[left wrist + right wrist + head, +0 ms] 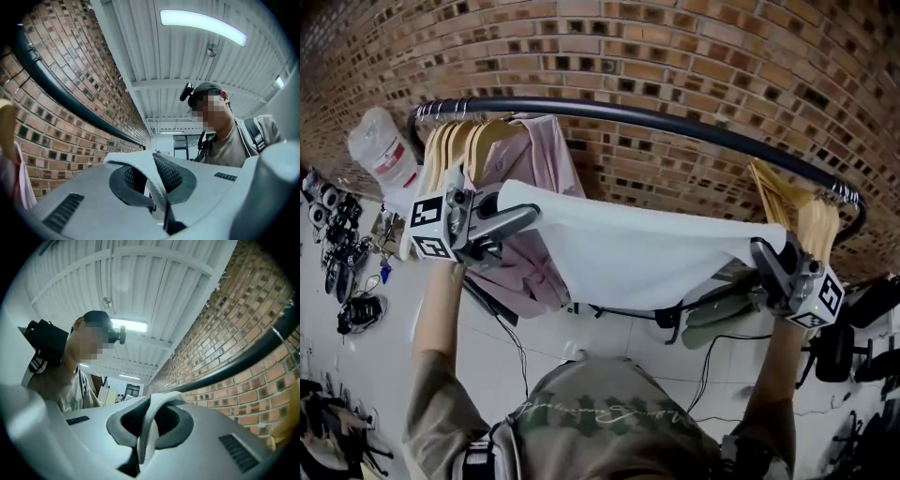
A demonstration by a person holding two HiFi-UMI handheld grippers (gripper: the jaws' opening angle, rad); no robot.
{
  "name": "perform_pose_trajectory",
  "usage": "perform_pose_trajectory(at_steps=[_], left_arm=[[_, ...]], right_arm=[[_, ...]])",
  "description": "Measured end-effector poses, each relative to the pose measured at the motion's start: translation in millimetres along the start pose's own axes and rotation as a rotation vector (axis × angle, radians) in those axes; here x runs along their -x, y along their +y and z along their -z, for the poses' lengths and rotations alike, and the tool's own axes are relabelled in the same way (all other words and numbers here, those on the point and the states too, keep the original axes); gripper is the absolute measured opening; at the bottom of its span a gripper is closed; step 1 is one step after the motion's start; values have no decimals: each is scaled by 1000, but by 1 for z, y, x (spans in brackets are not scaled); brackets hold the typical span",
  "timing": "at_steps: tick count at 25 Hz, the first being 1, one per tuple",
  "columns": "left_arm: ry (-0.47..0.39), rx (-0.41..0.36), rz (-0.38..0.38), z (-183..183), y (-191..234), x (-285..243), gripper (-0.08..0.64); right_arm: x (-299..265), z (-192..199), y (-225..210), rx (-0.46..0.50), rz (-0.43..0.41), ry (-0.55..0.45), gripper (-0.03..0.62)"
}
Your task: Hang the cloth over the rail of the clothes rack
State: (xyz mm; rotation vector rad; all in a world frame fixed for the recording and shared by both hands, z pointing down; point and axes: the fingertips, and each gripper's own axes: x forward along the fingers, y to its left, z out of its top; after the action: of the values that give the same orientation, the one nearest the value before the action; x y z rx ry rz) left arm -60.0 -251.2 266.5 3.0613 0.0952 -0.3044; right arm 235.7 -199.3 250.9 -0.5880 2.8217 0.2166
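Cloth [647,253] is held stretched just short of the rail [675,122], one corner clenched in the left tongs [525,217] and the other in the right tongs [761,251], and could be snagged on the wooden hangers [459,145] or dropped if only a thin edge is pinched.

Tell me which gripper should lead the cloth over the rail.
Left, by a small margin. Both grippers are shut on the white cloth, but the left gripper holds its corner higher, nearer the rail; the right gripper sits lower, beside wooden hangers.
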Motion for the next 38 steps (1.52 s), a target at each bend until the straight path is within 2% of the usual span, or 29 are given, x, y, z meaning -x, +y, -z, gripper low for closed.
perform_pose_trajectory(at_steps=[5,9,19,27,32,38], left_arm=[[-6,6,34,-45,1,-12,17],[-1,41,41,-73,6,-20,17],[27,-27,46,-144,23,-37,17],[54,28,8,-176,72,-49,17],[42,-12,-59,-200,93,-52,17],[21,-1,-132,-223,118,-59,17]], right_arm=[[-13,-52,-15,-103,-12,-25,21],[-19,-81,-21,-51,-25,4,21],[-43,-139,-42,31,-64,12,21],[-62,-161,-84,34,-87,69,21],[-74,-182,-103,63,-74,72,21],[-91,-194,-132,72,-42,68,21]])
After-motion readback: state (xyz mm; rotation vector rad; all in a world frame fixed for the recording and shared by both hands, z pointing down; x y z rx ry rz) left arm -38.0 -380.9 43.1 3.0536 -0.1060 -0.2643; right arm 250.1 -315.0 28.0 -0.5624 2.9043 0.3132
